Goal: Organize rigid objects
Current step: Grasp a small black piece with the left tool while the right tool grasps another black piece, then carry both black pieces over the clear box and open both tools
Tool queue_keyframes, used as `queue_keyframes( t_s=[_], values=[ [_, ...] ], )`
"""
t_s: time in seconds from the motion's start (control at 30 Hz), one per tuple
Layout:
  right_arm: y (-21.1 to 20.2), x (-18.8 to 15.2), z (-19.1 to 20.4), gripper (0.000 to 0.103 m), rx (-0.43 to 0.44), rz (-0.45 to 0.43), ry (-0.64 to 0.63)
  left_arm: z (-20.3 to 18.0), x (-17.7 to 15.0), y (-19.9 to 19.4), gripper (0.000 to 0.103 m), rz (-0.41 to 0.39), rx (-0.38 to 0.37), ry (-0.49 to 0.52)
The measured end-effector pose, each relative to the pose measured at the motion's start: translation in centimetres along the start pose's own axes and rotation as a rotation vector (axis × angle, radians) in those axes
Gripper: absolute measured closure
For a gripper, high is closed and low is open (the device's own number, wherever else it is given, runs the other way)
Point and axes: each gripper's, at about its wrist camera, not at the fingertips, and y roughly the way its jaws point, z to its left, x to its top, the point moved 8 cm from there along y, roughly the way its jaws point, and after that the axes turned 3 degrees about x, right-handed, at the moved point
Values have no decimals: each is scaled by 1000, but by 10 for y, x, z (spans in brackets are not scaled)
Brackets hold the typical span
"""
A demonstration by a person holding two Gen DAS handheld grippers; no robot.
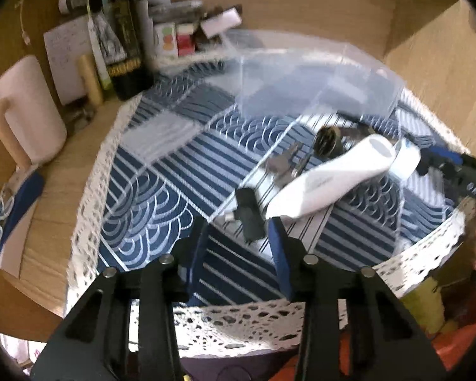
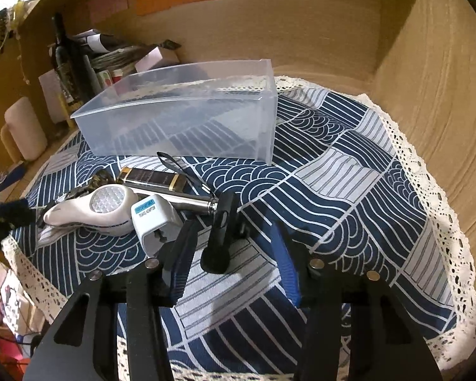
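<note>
A clear plastic bin (image 2: 187, 117) stands on a blue patterned cloth (image 2: 349, 190); it also shows in the left wrist view (image 1: 301, 76). In front of it lie a white handheld device (image 2: 101, 209), a white travel adaptor (image 2: 155, 225), a dark lighter-like case (image 2: 152, 177), a metal flashlight (image 2: 187, 201) and a black clip-like piece (image 2: 219, 238). My right gripper (image 2: 234, 254) is open, its fingers on either side of the black piece. My left gripper (image 1: 238, 244) is open just short of a small black object (image 1: 249, 212) and the white device (image 1: 330, 177).
A dark bottle (image 1: 120, 38), a white mug (image 1: 25, 111), papers and small boxes (image 1: 174, 38) crowd the wooden desk at the back left. Wooden walls (image 2: 428, 79) close the back and right. The cloth's lace edge (image 2: 453, 254) hangs at the table's rim.
</note>
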Motion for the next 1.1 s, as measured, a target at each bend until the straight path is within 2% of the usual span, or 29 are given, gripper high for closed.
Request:
queue_keyframes(
  t_s=[0.17, 0.23, 0.33, 0.37, 0.43, 0.47, 0.67, 0.83, 1.1],
  values=[
    [2, -2, 0, 58, 3, 8, -6, 1, 1, 3, 61, -3, -12, -9],
    [5, -2, 1, 58, 0, 12, -8, 0, 4, 6, 53, -9, -5, -2],
    [10, 1, 2, 59, -12, 11, -8, 1, 10, 14, 54, -23, 10, 14],
    [12, 1, 2, 66, -14, 17, -7, 1, 12, 16, 56, -32, 11, 16],
    [18, 2, 3, 74, 0, 31, -4, 2, 13, 16, 78, -42, 12, 23],
    [19, 2, 3, 79, 5, 37, -4, 2, 14, 16, 78, -44, 12, 23],
    [17, 8, 7, 81, -6, 13, -20, 11, 19, 12, 78, -55, 10, -10],
    [3, 25, 10, 81, 11, -44, -11, 20, 35, -2, 78, -106, 17, -29],
    [-24, 86, 30, 81, 26, -210, -65, 19, 86, -35, 78, -244, 10, -28]
  ],
)
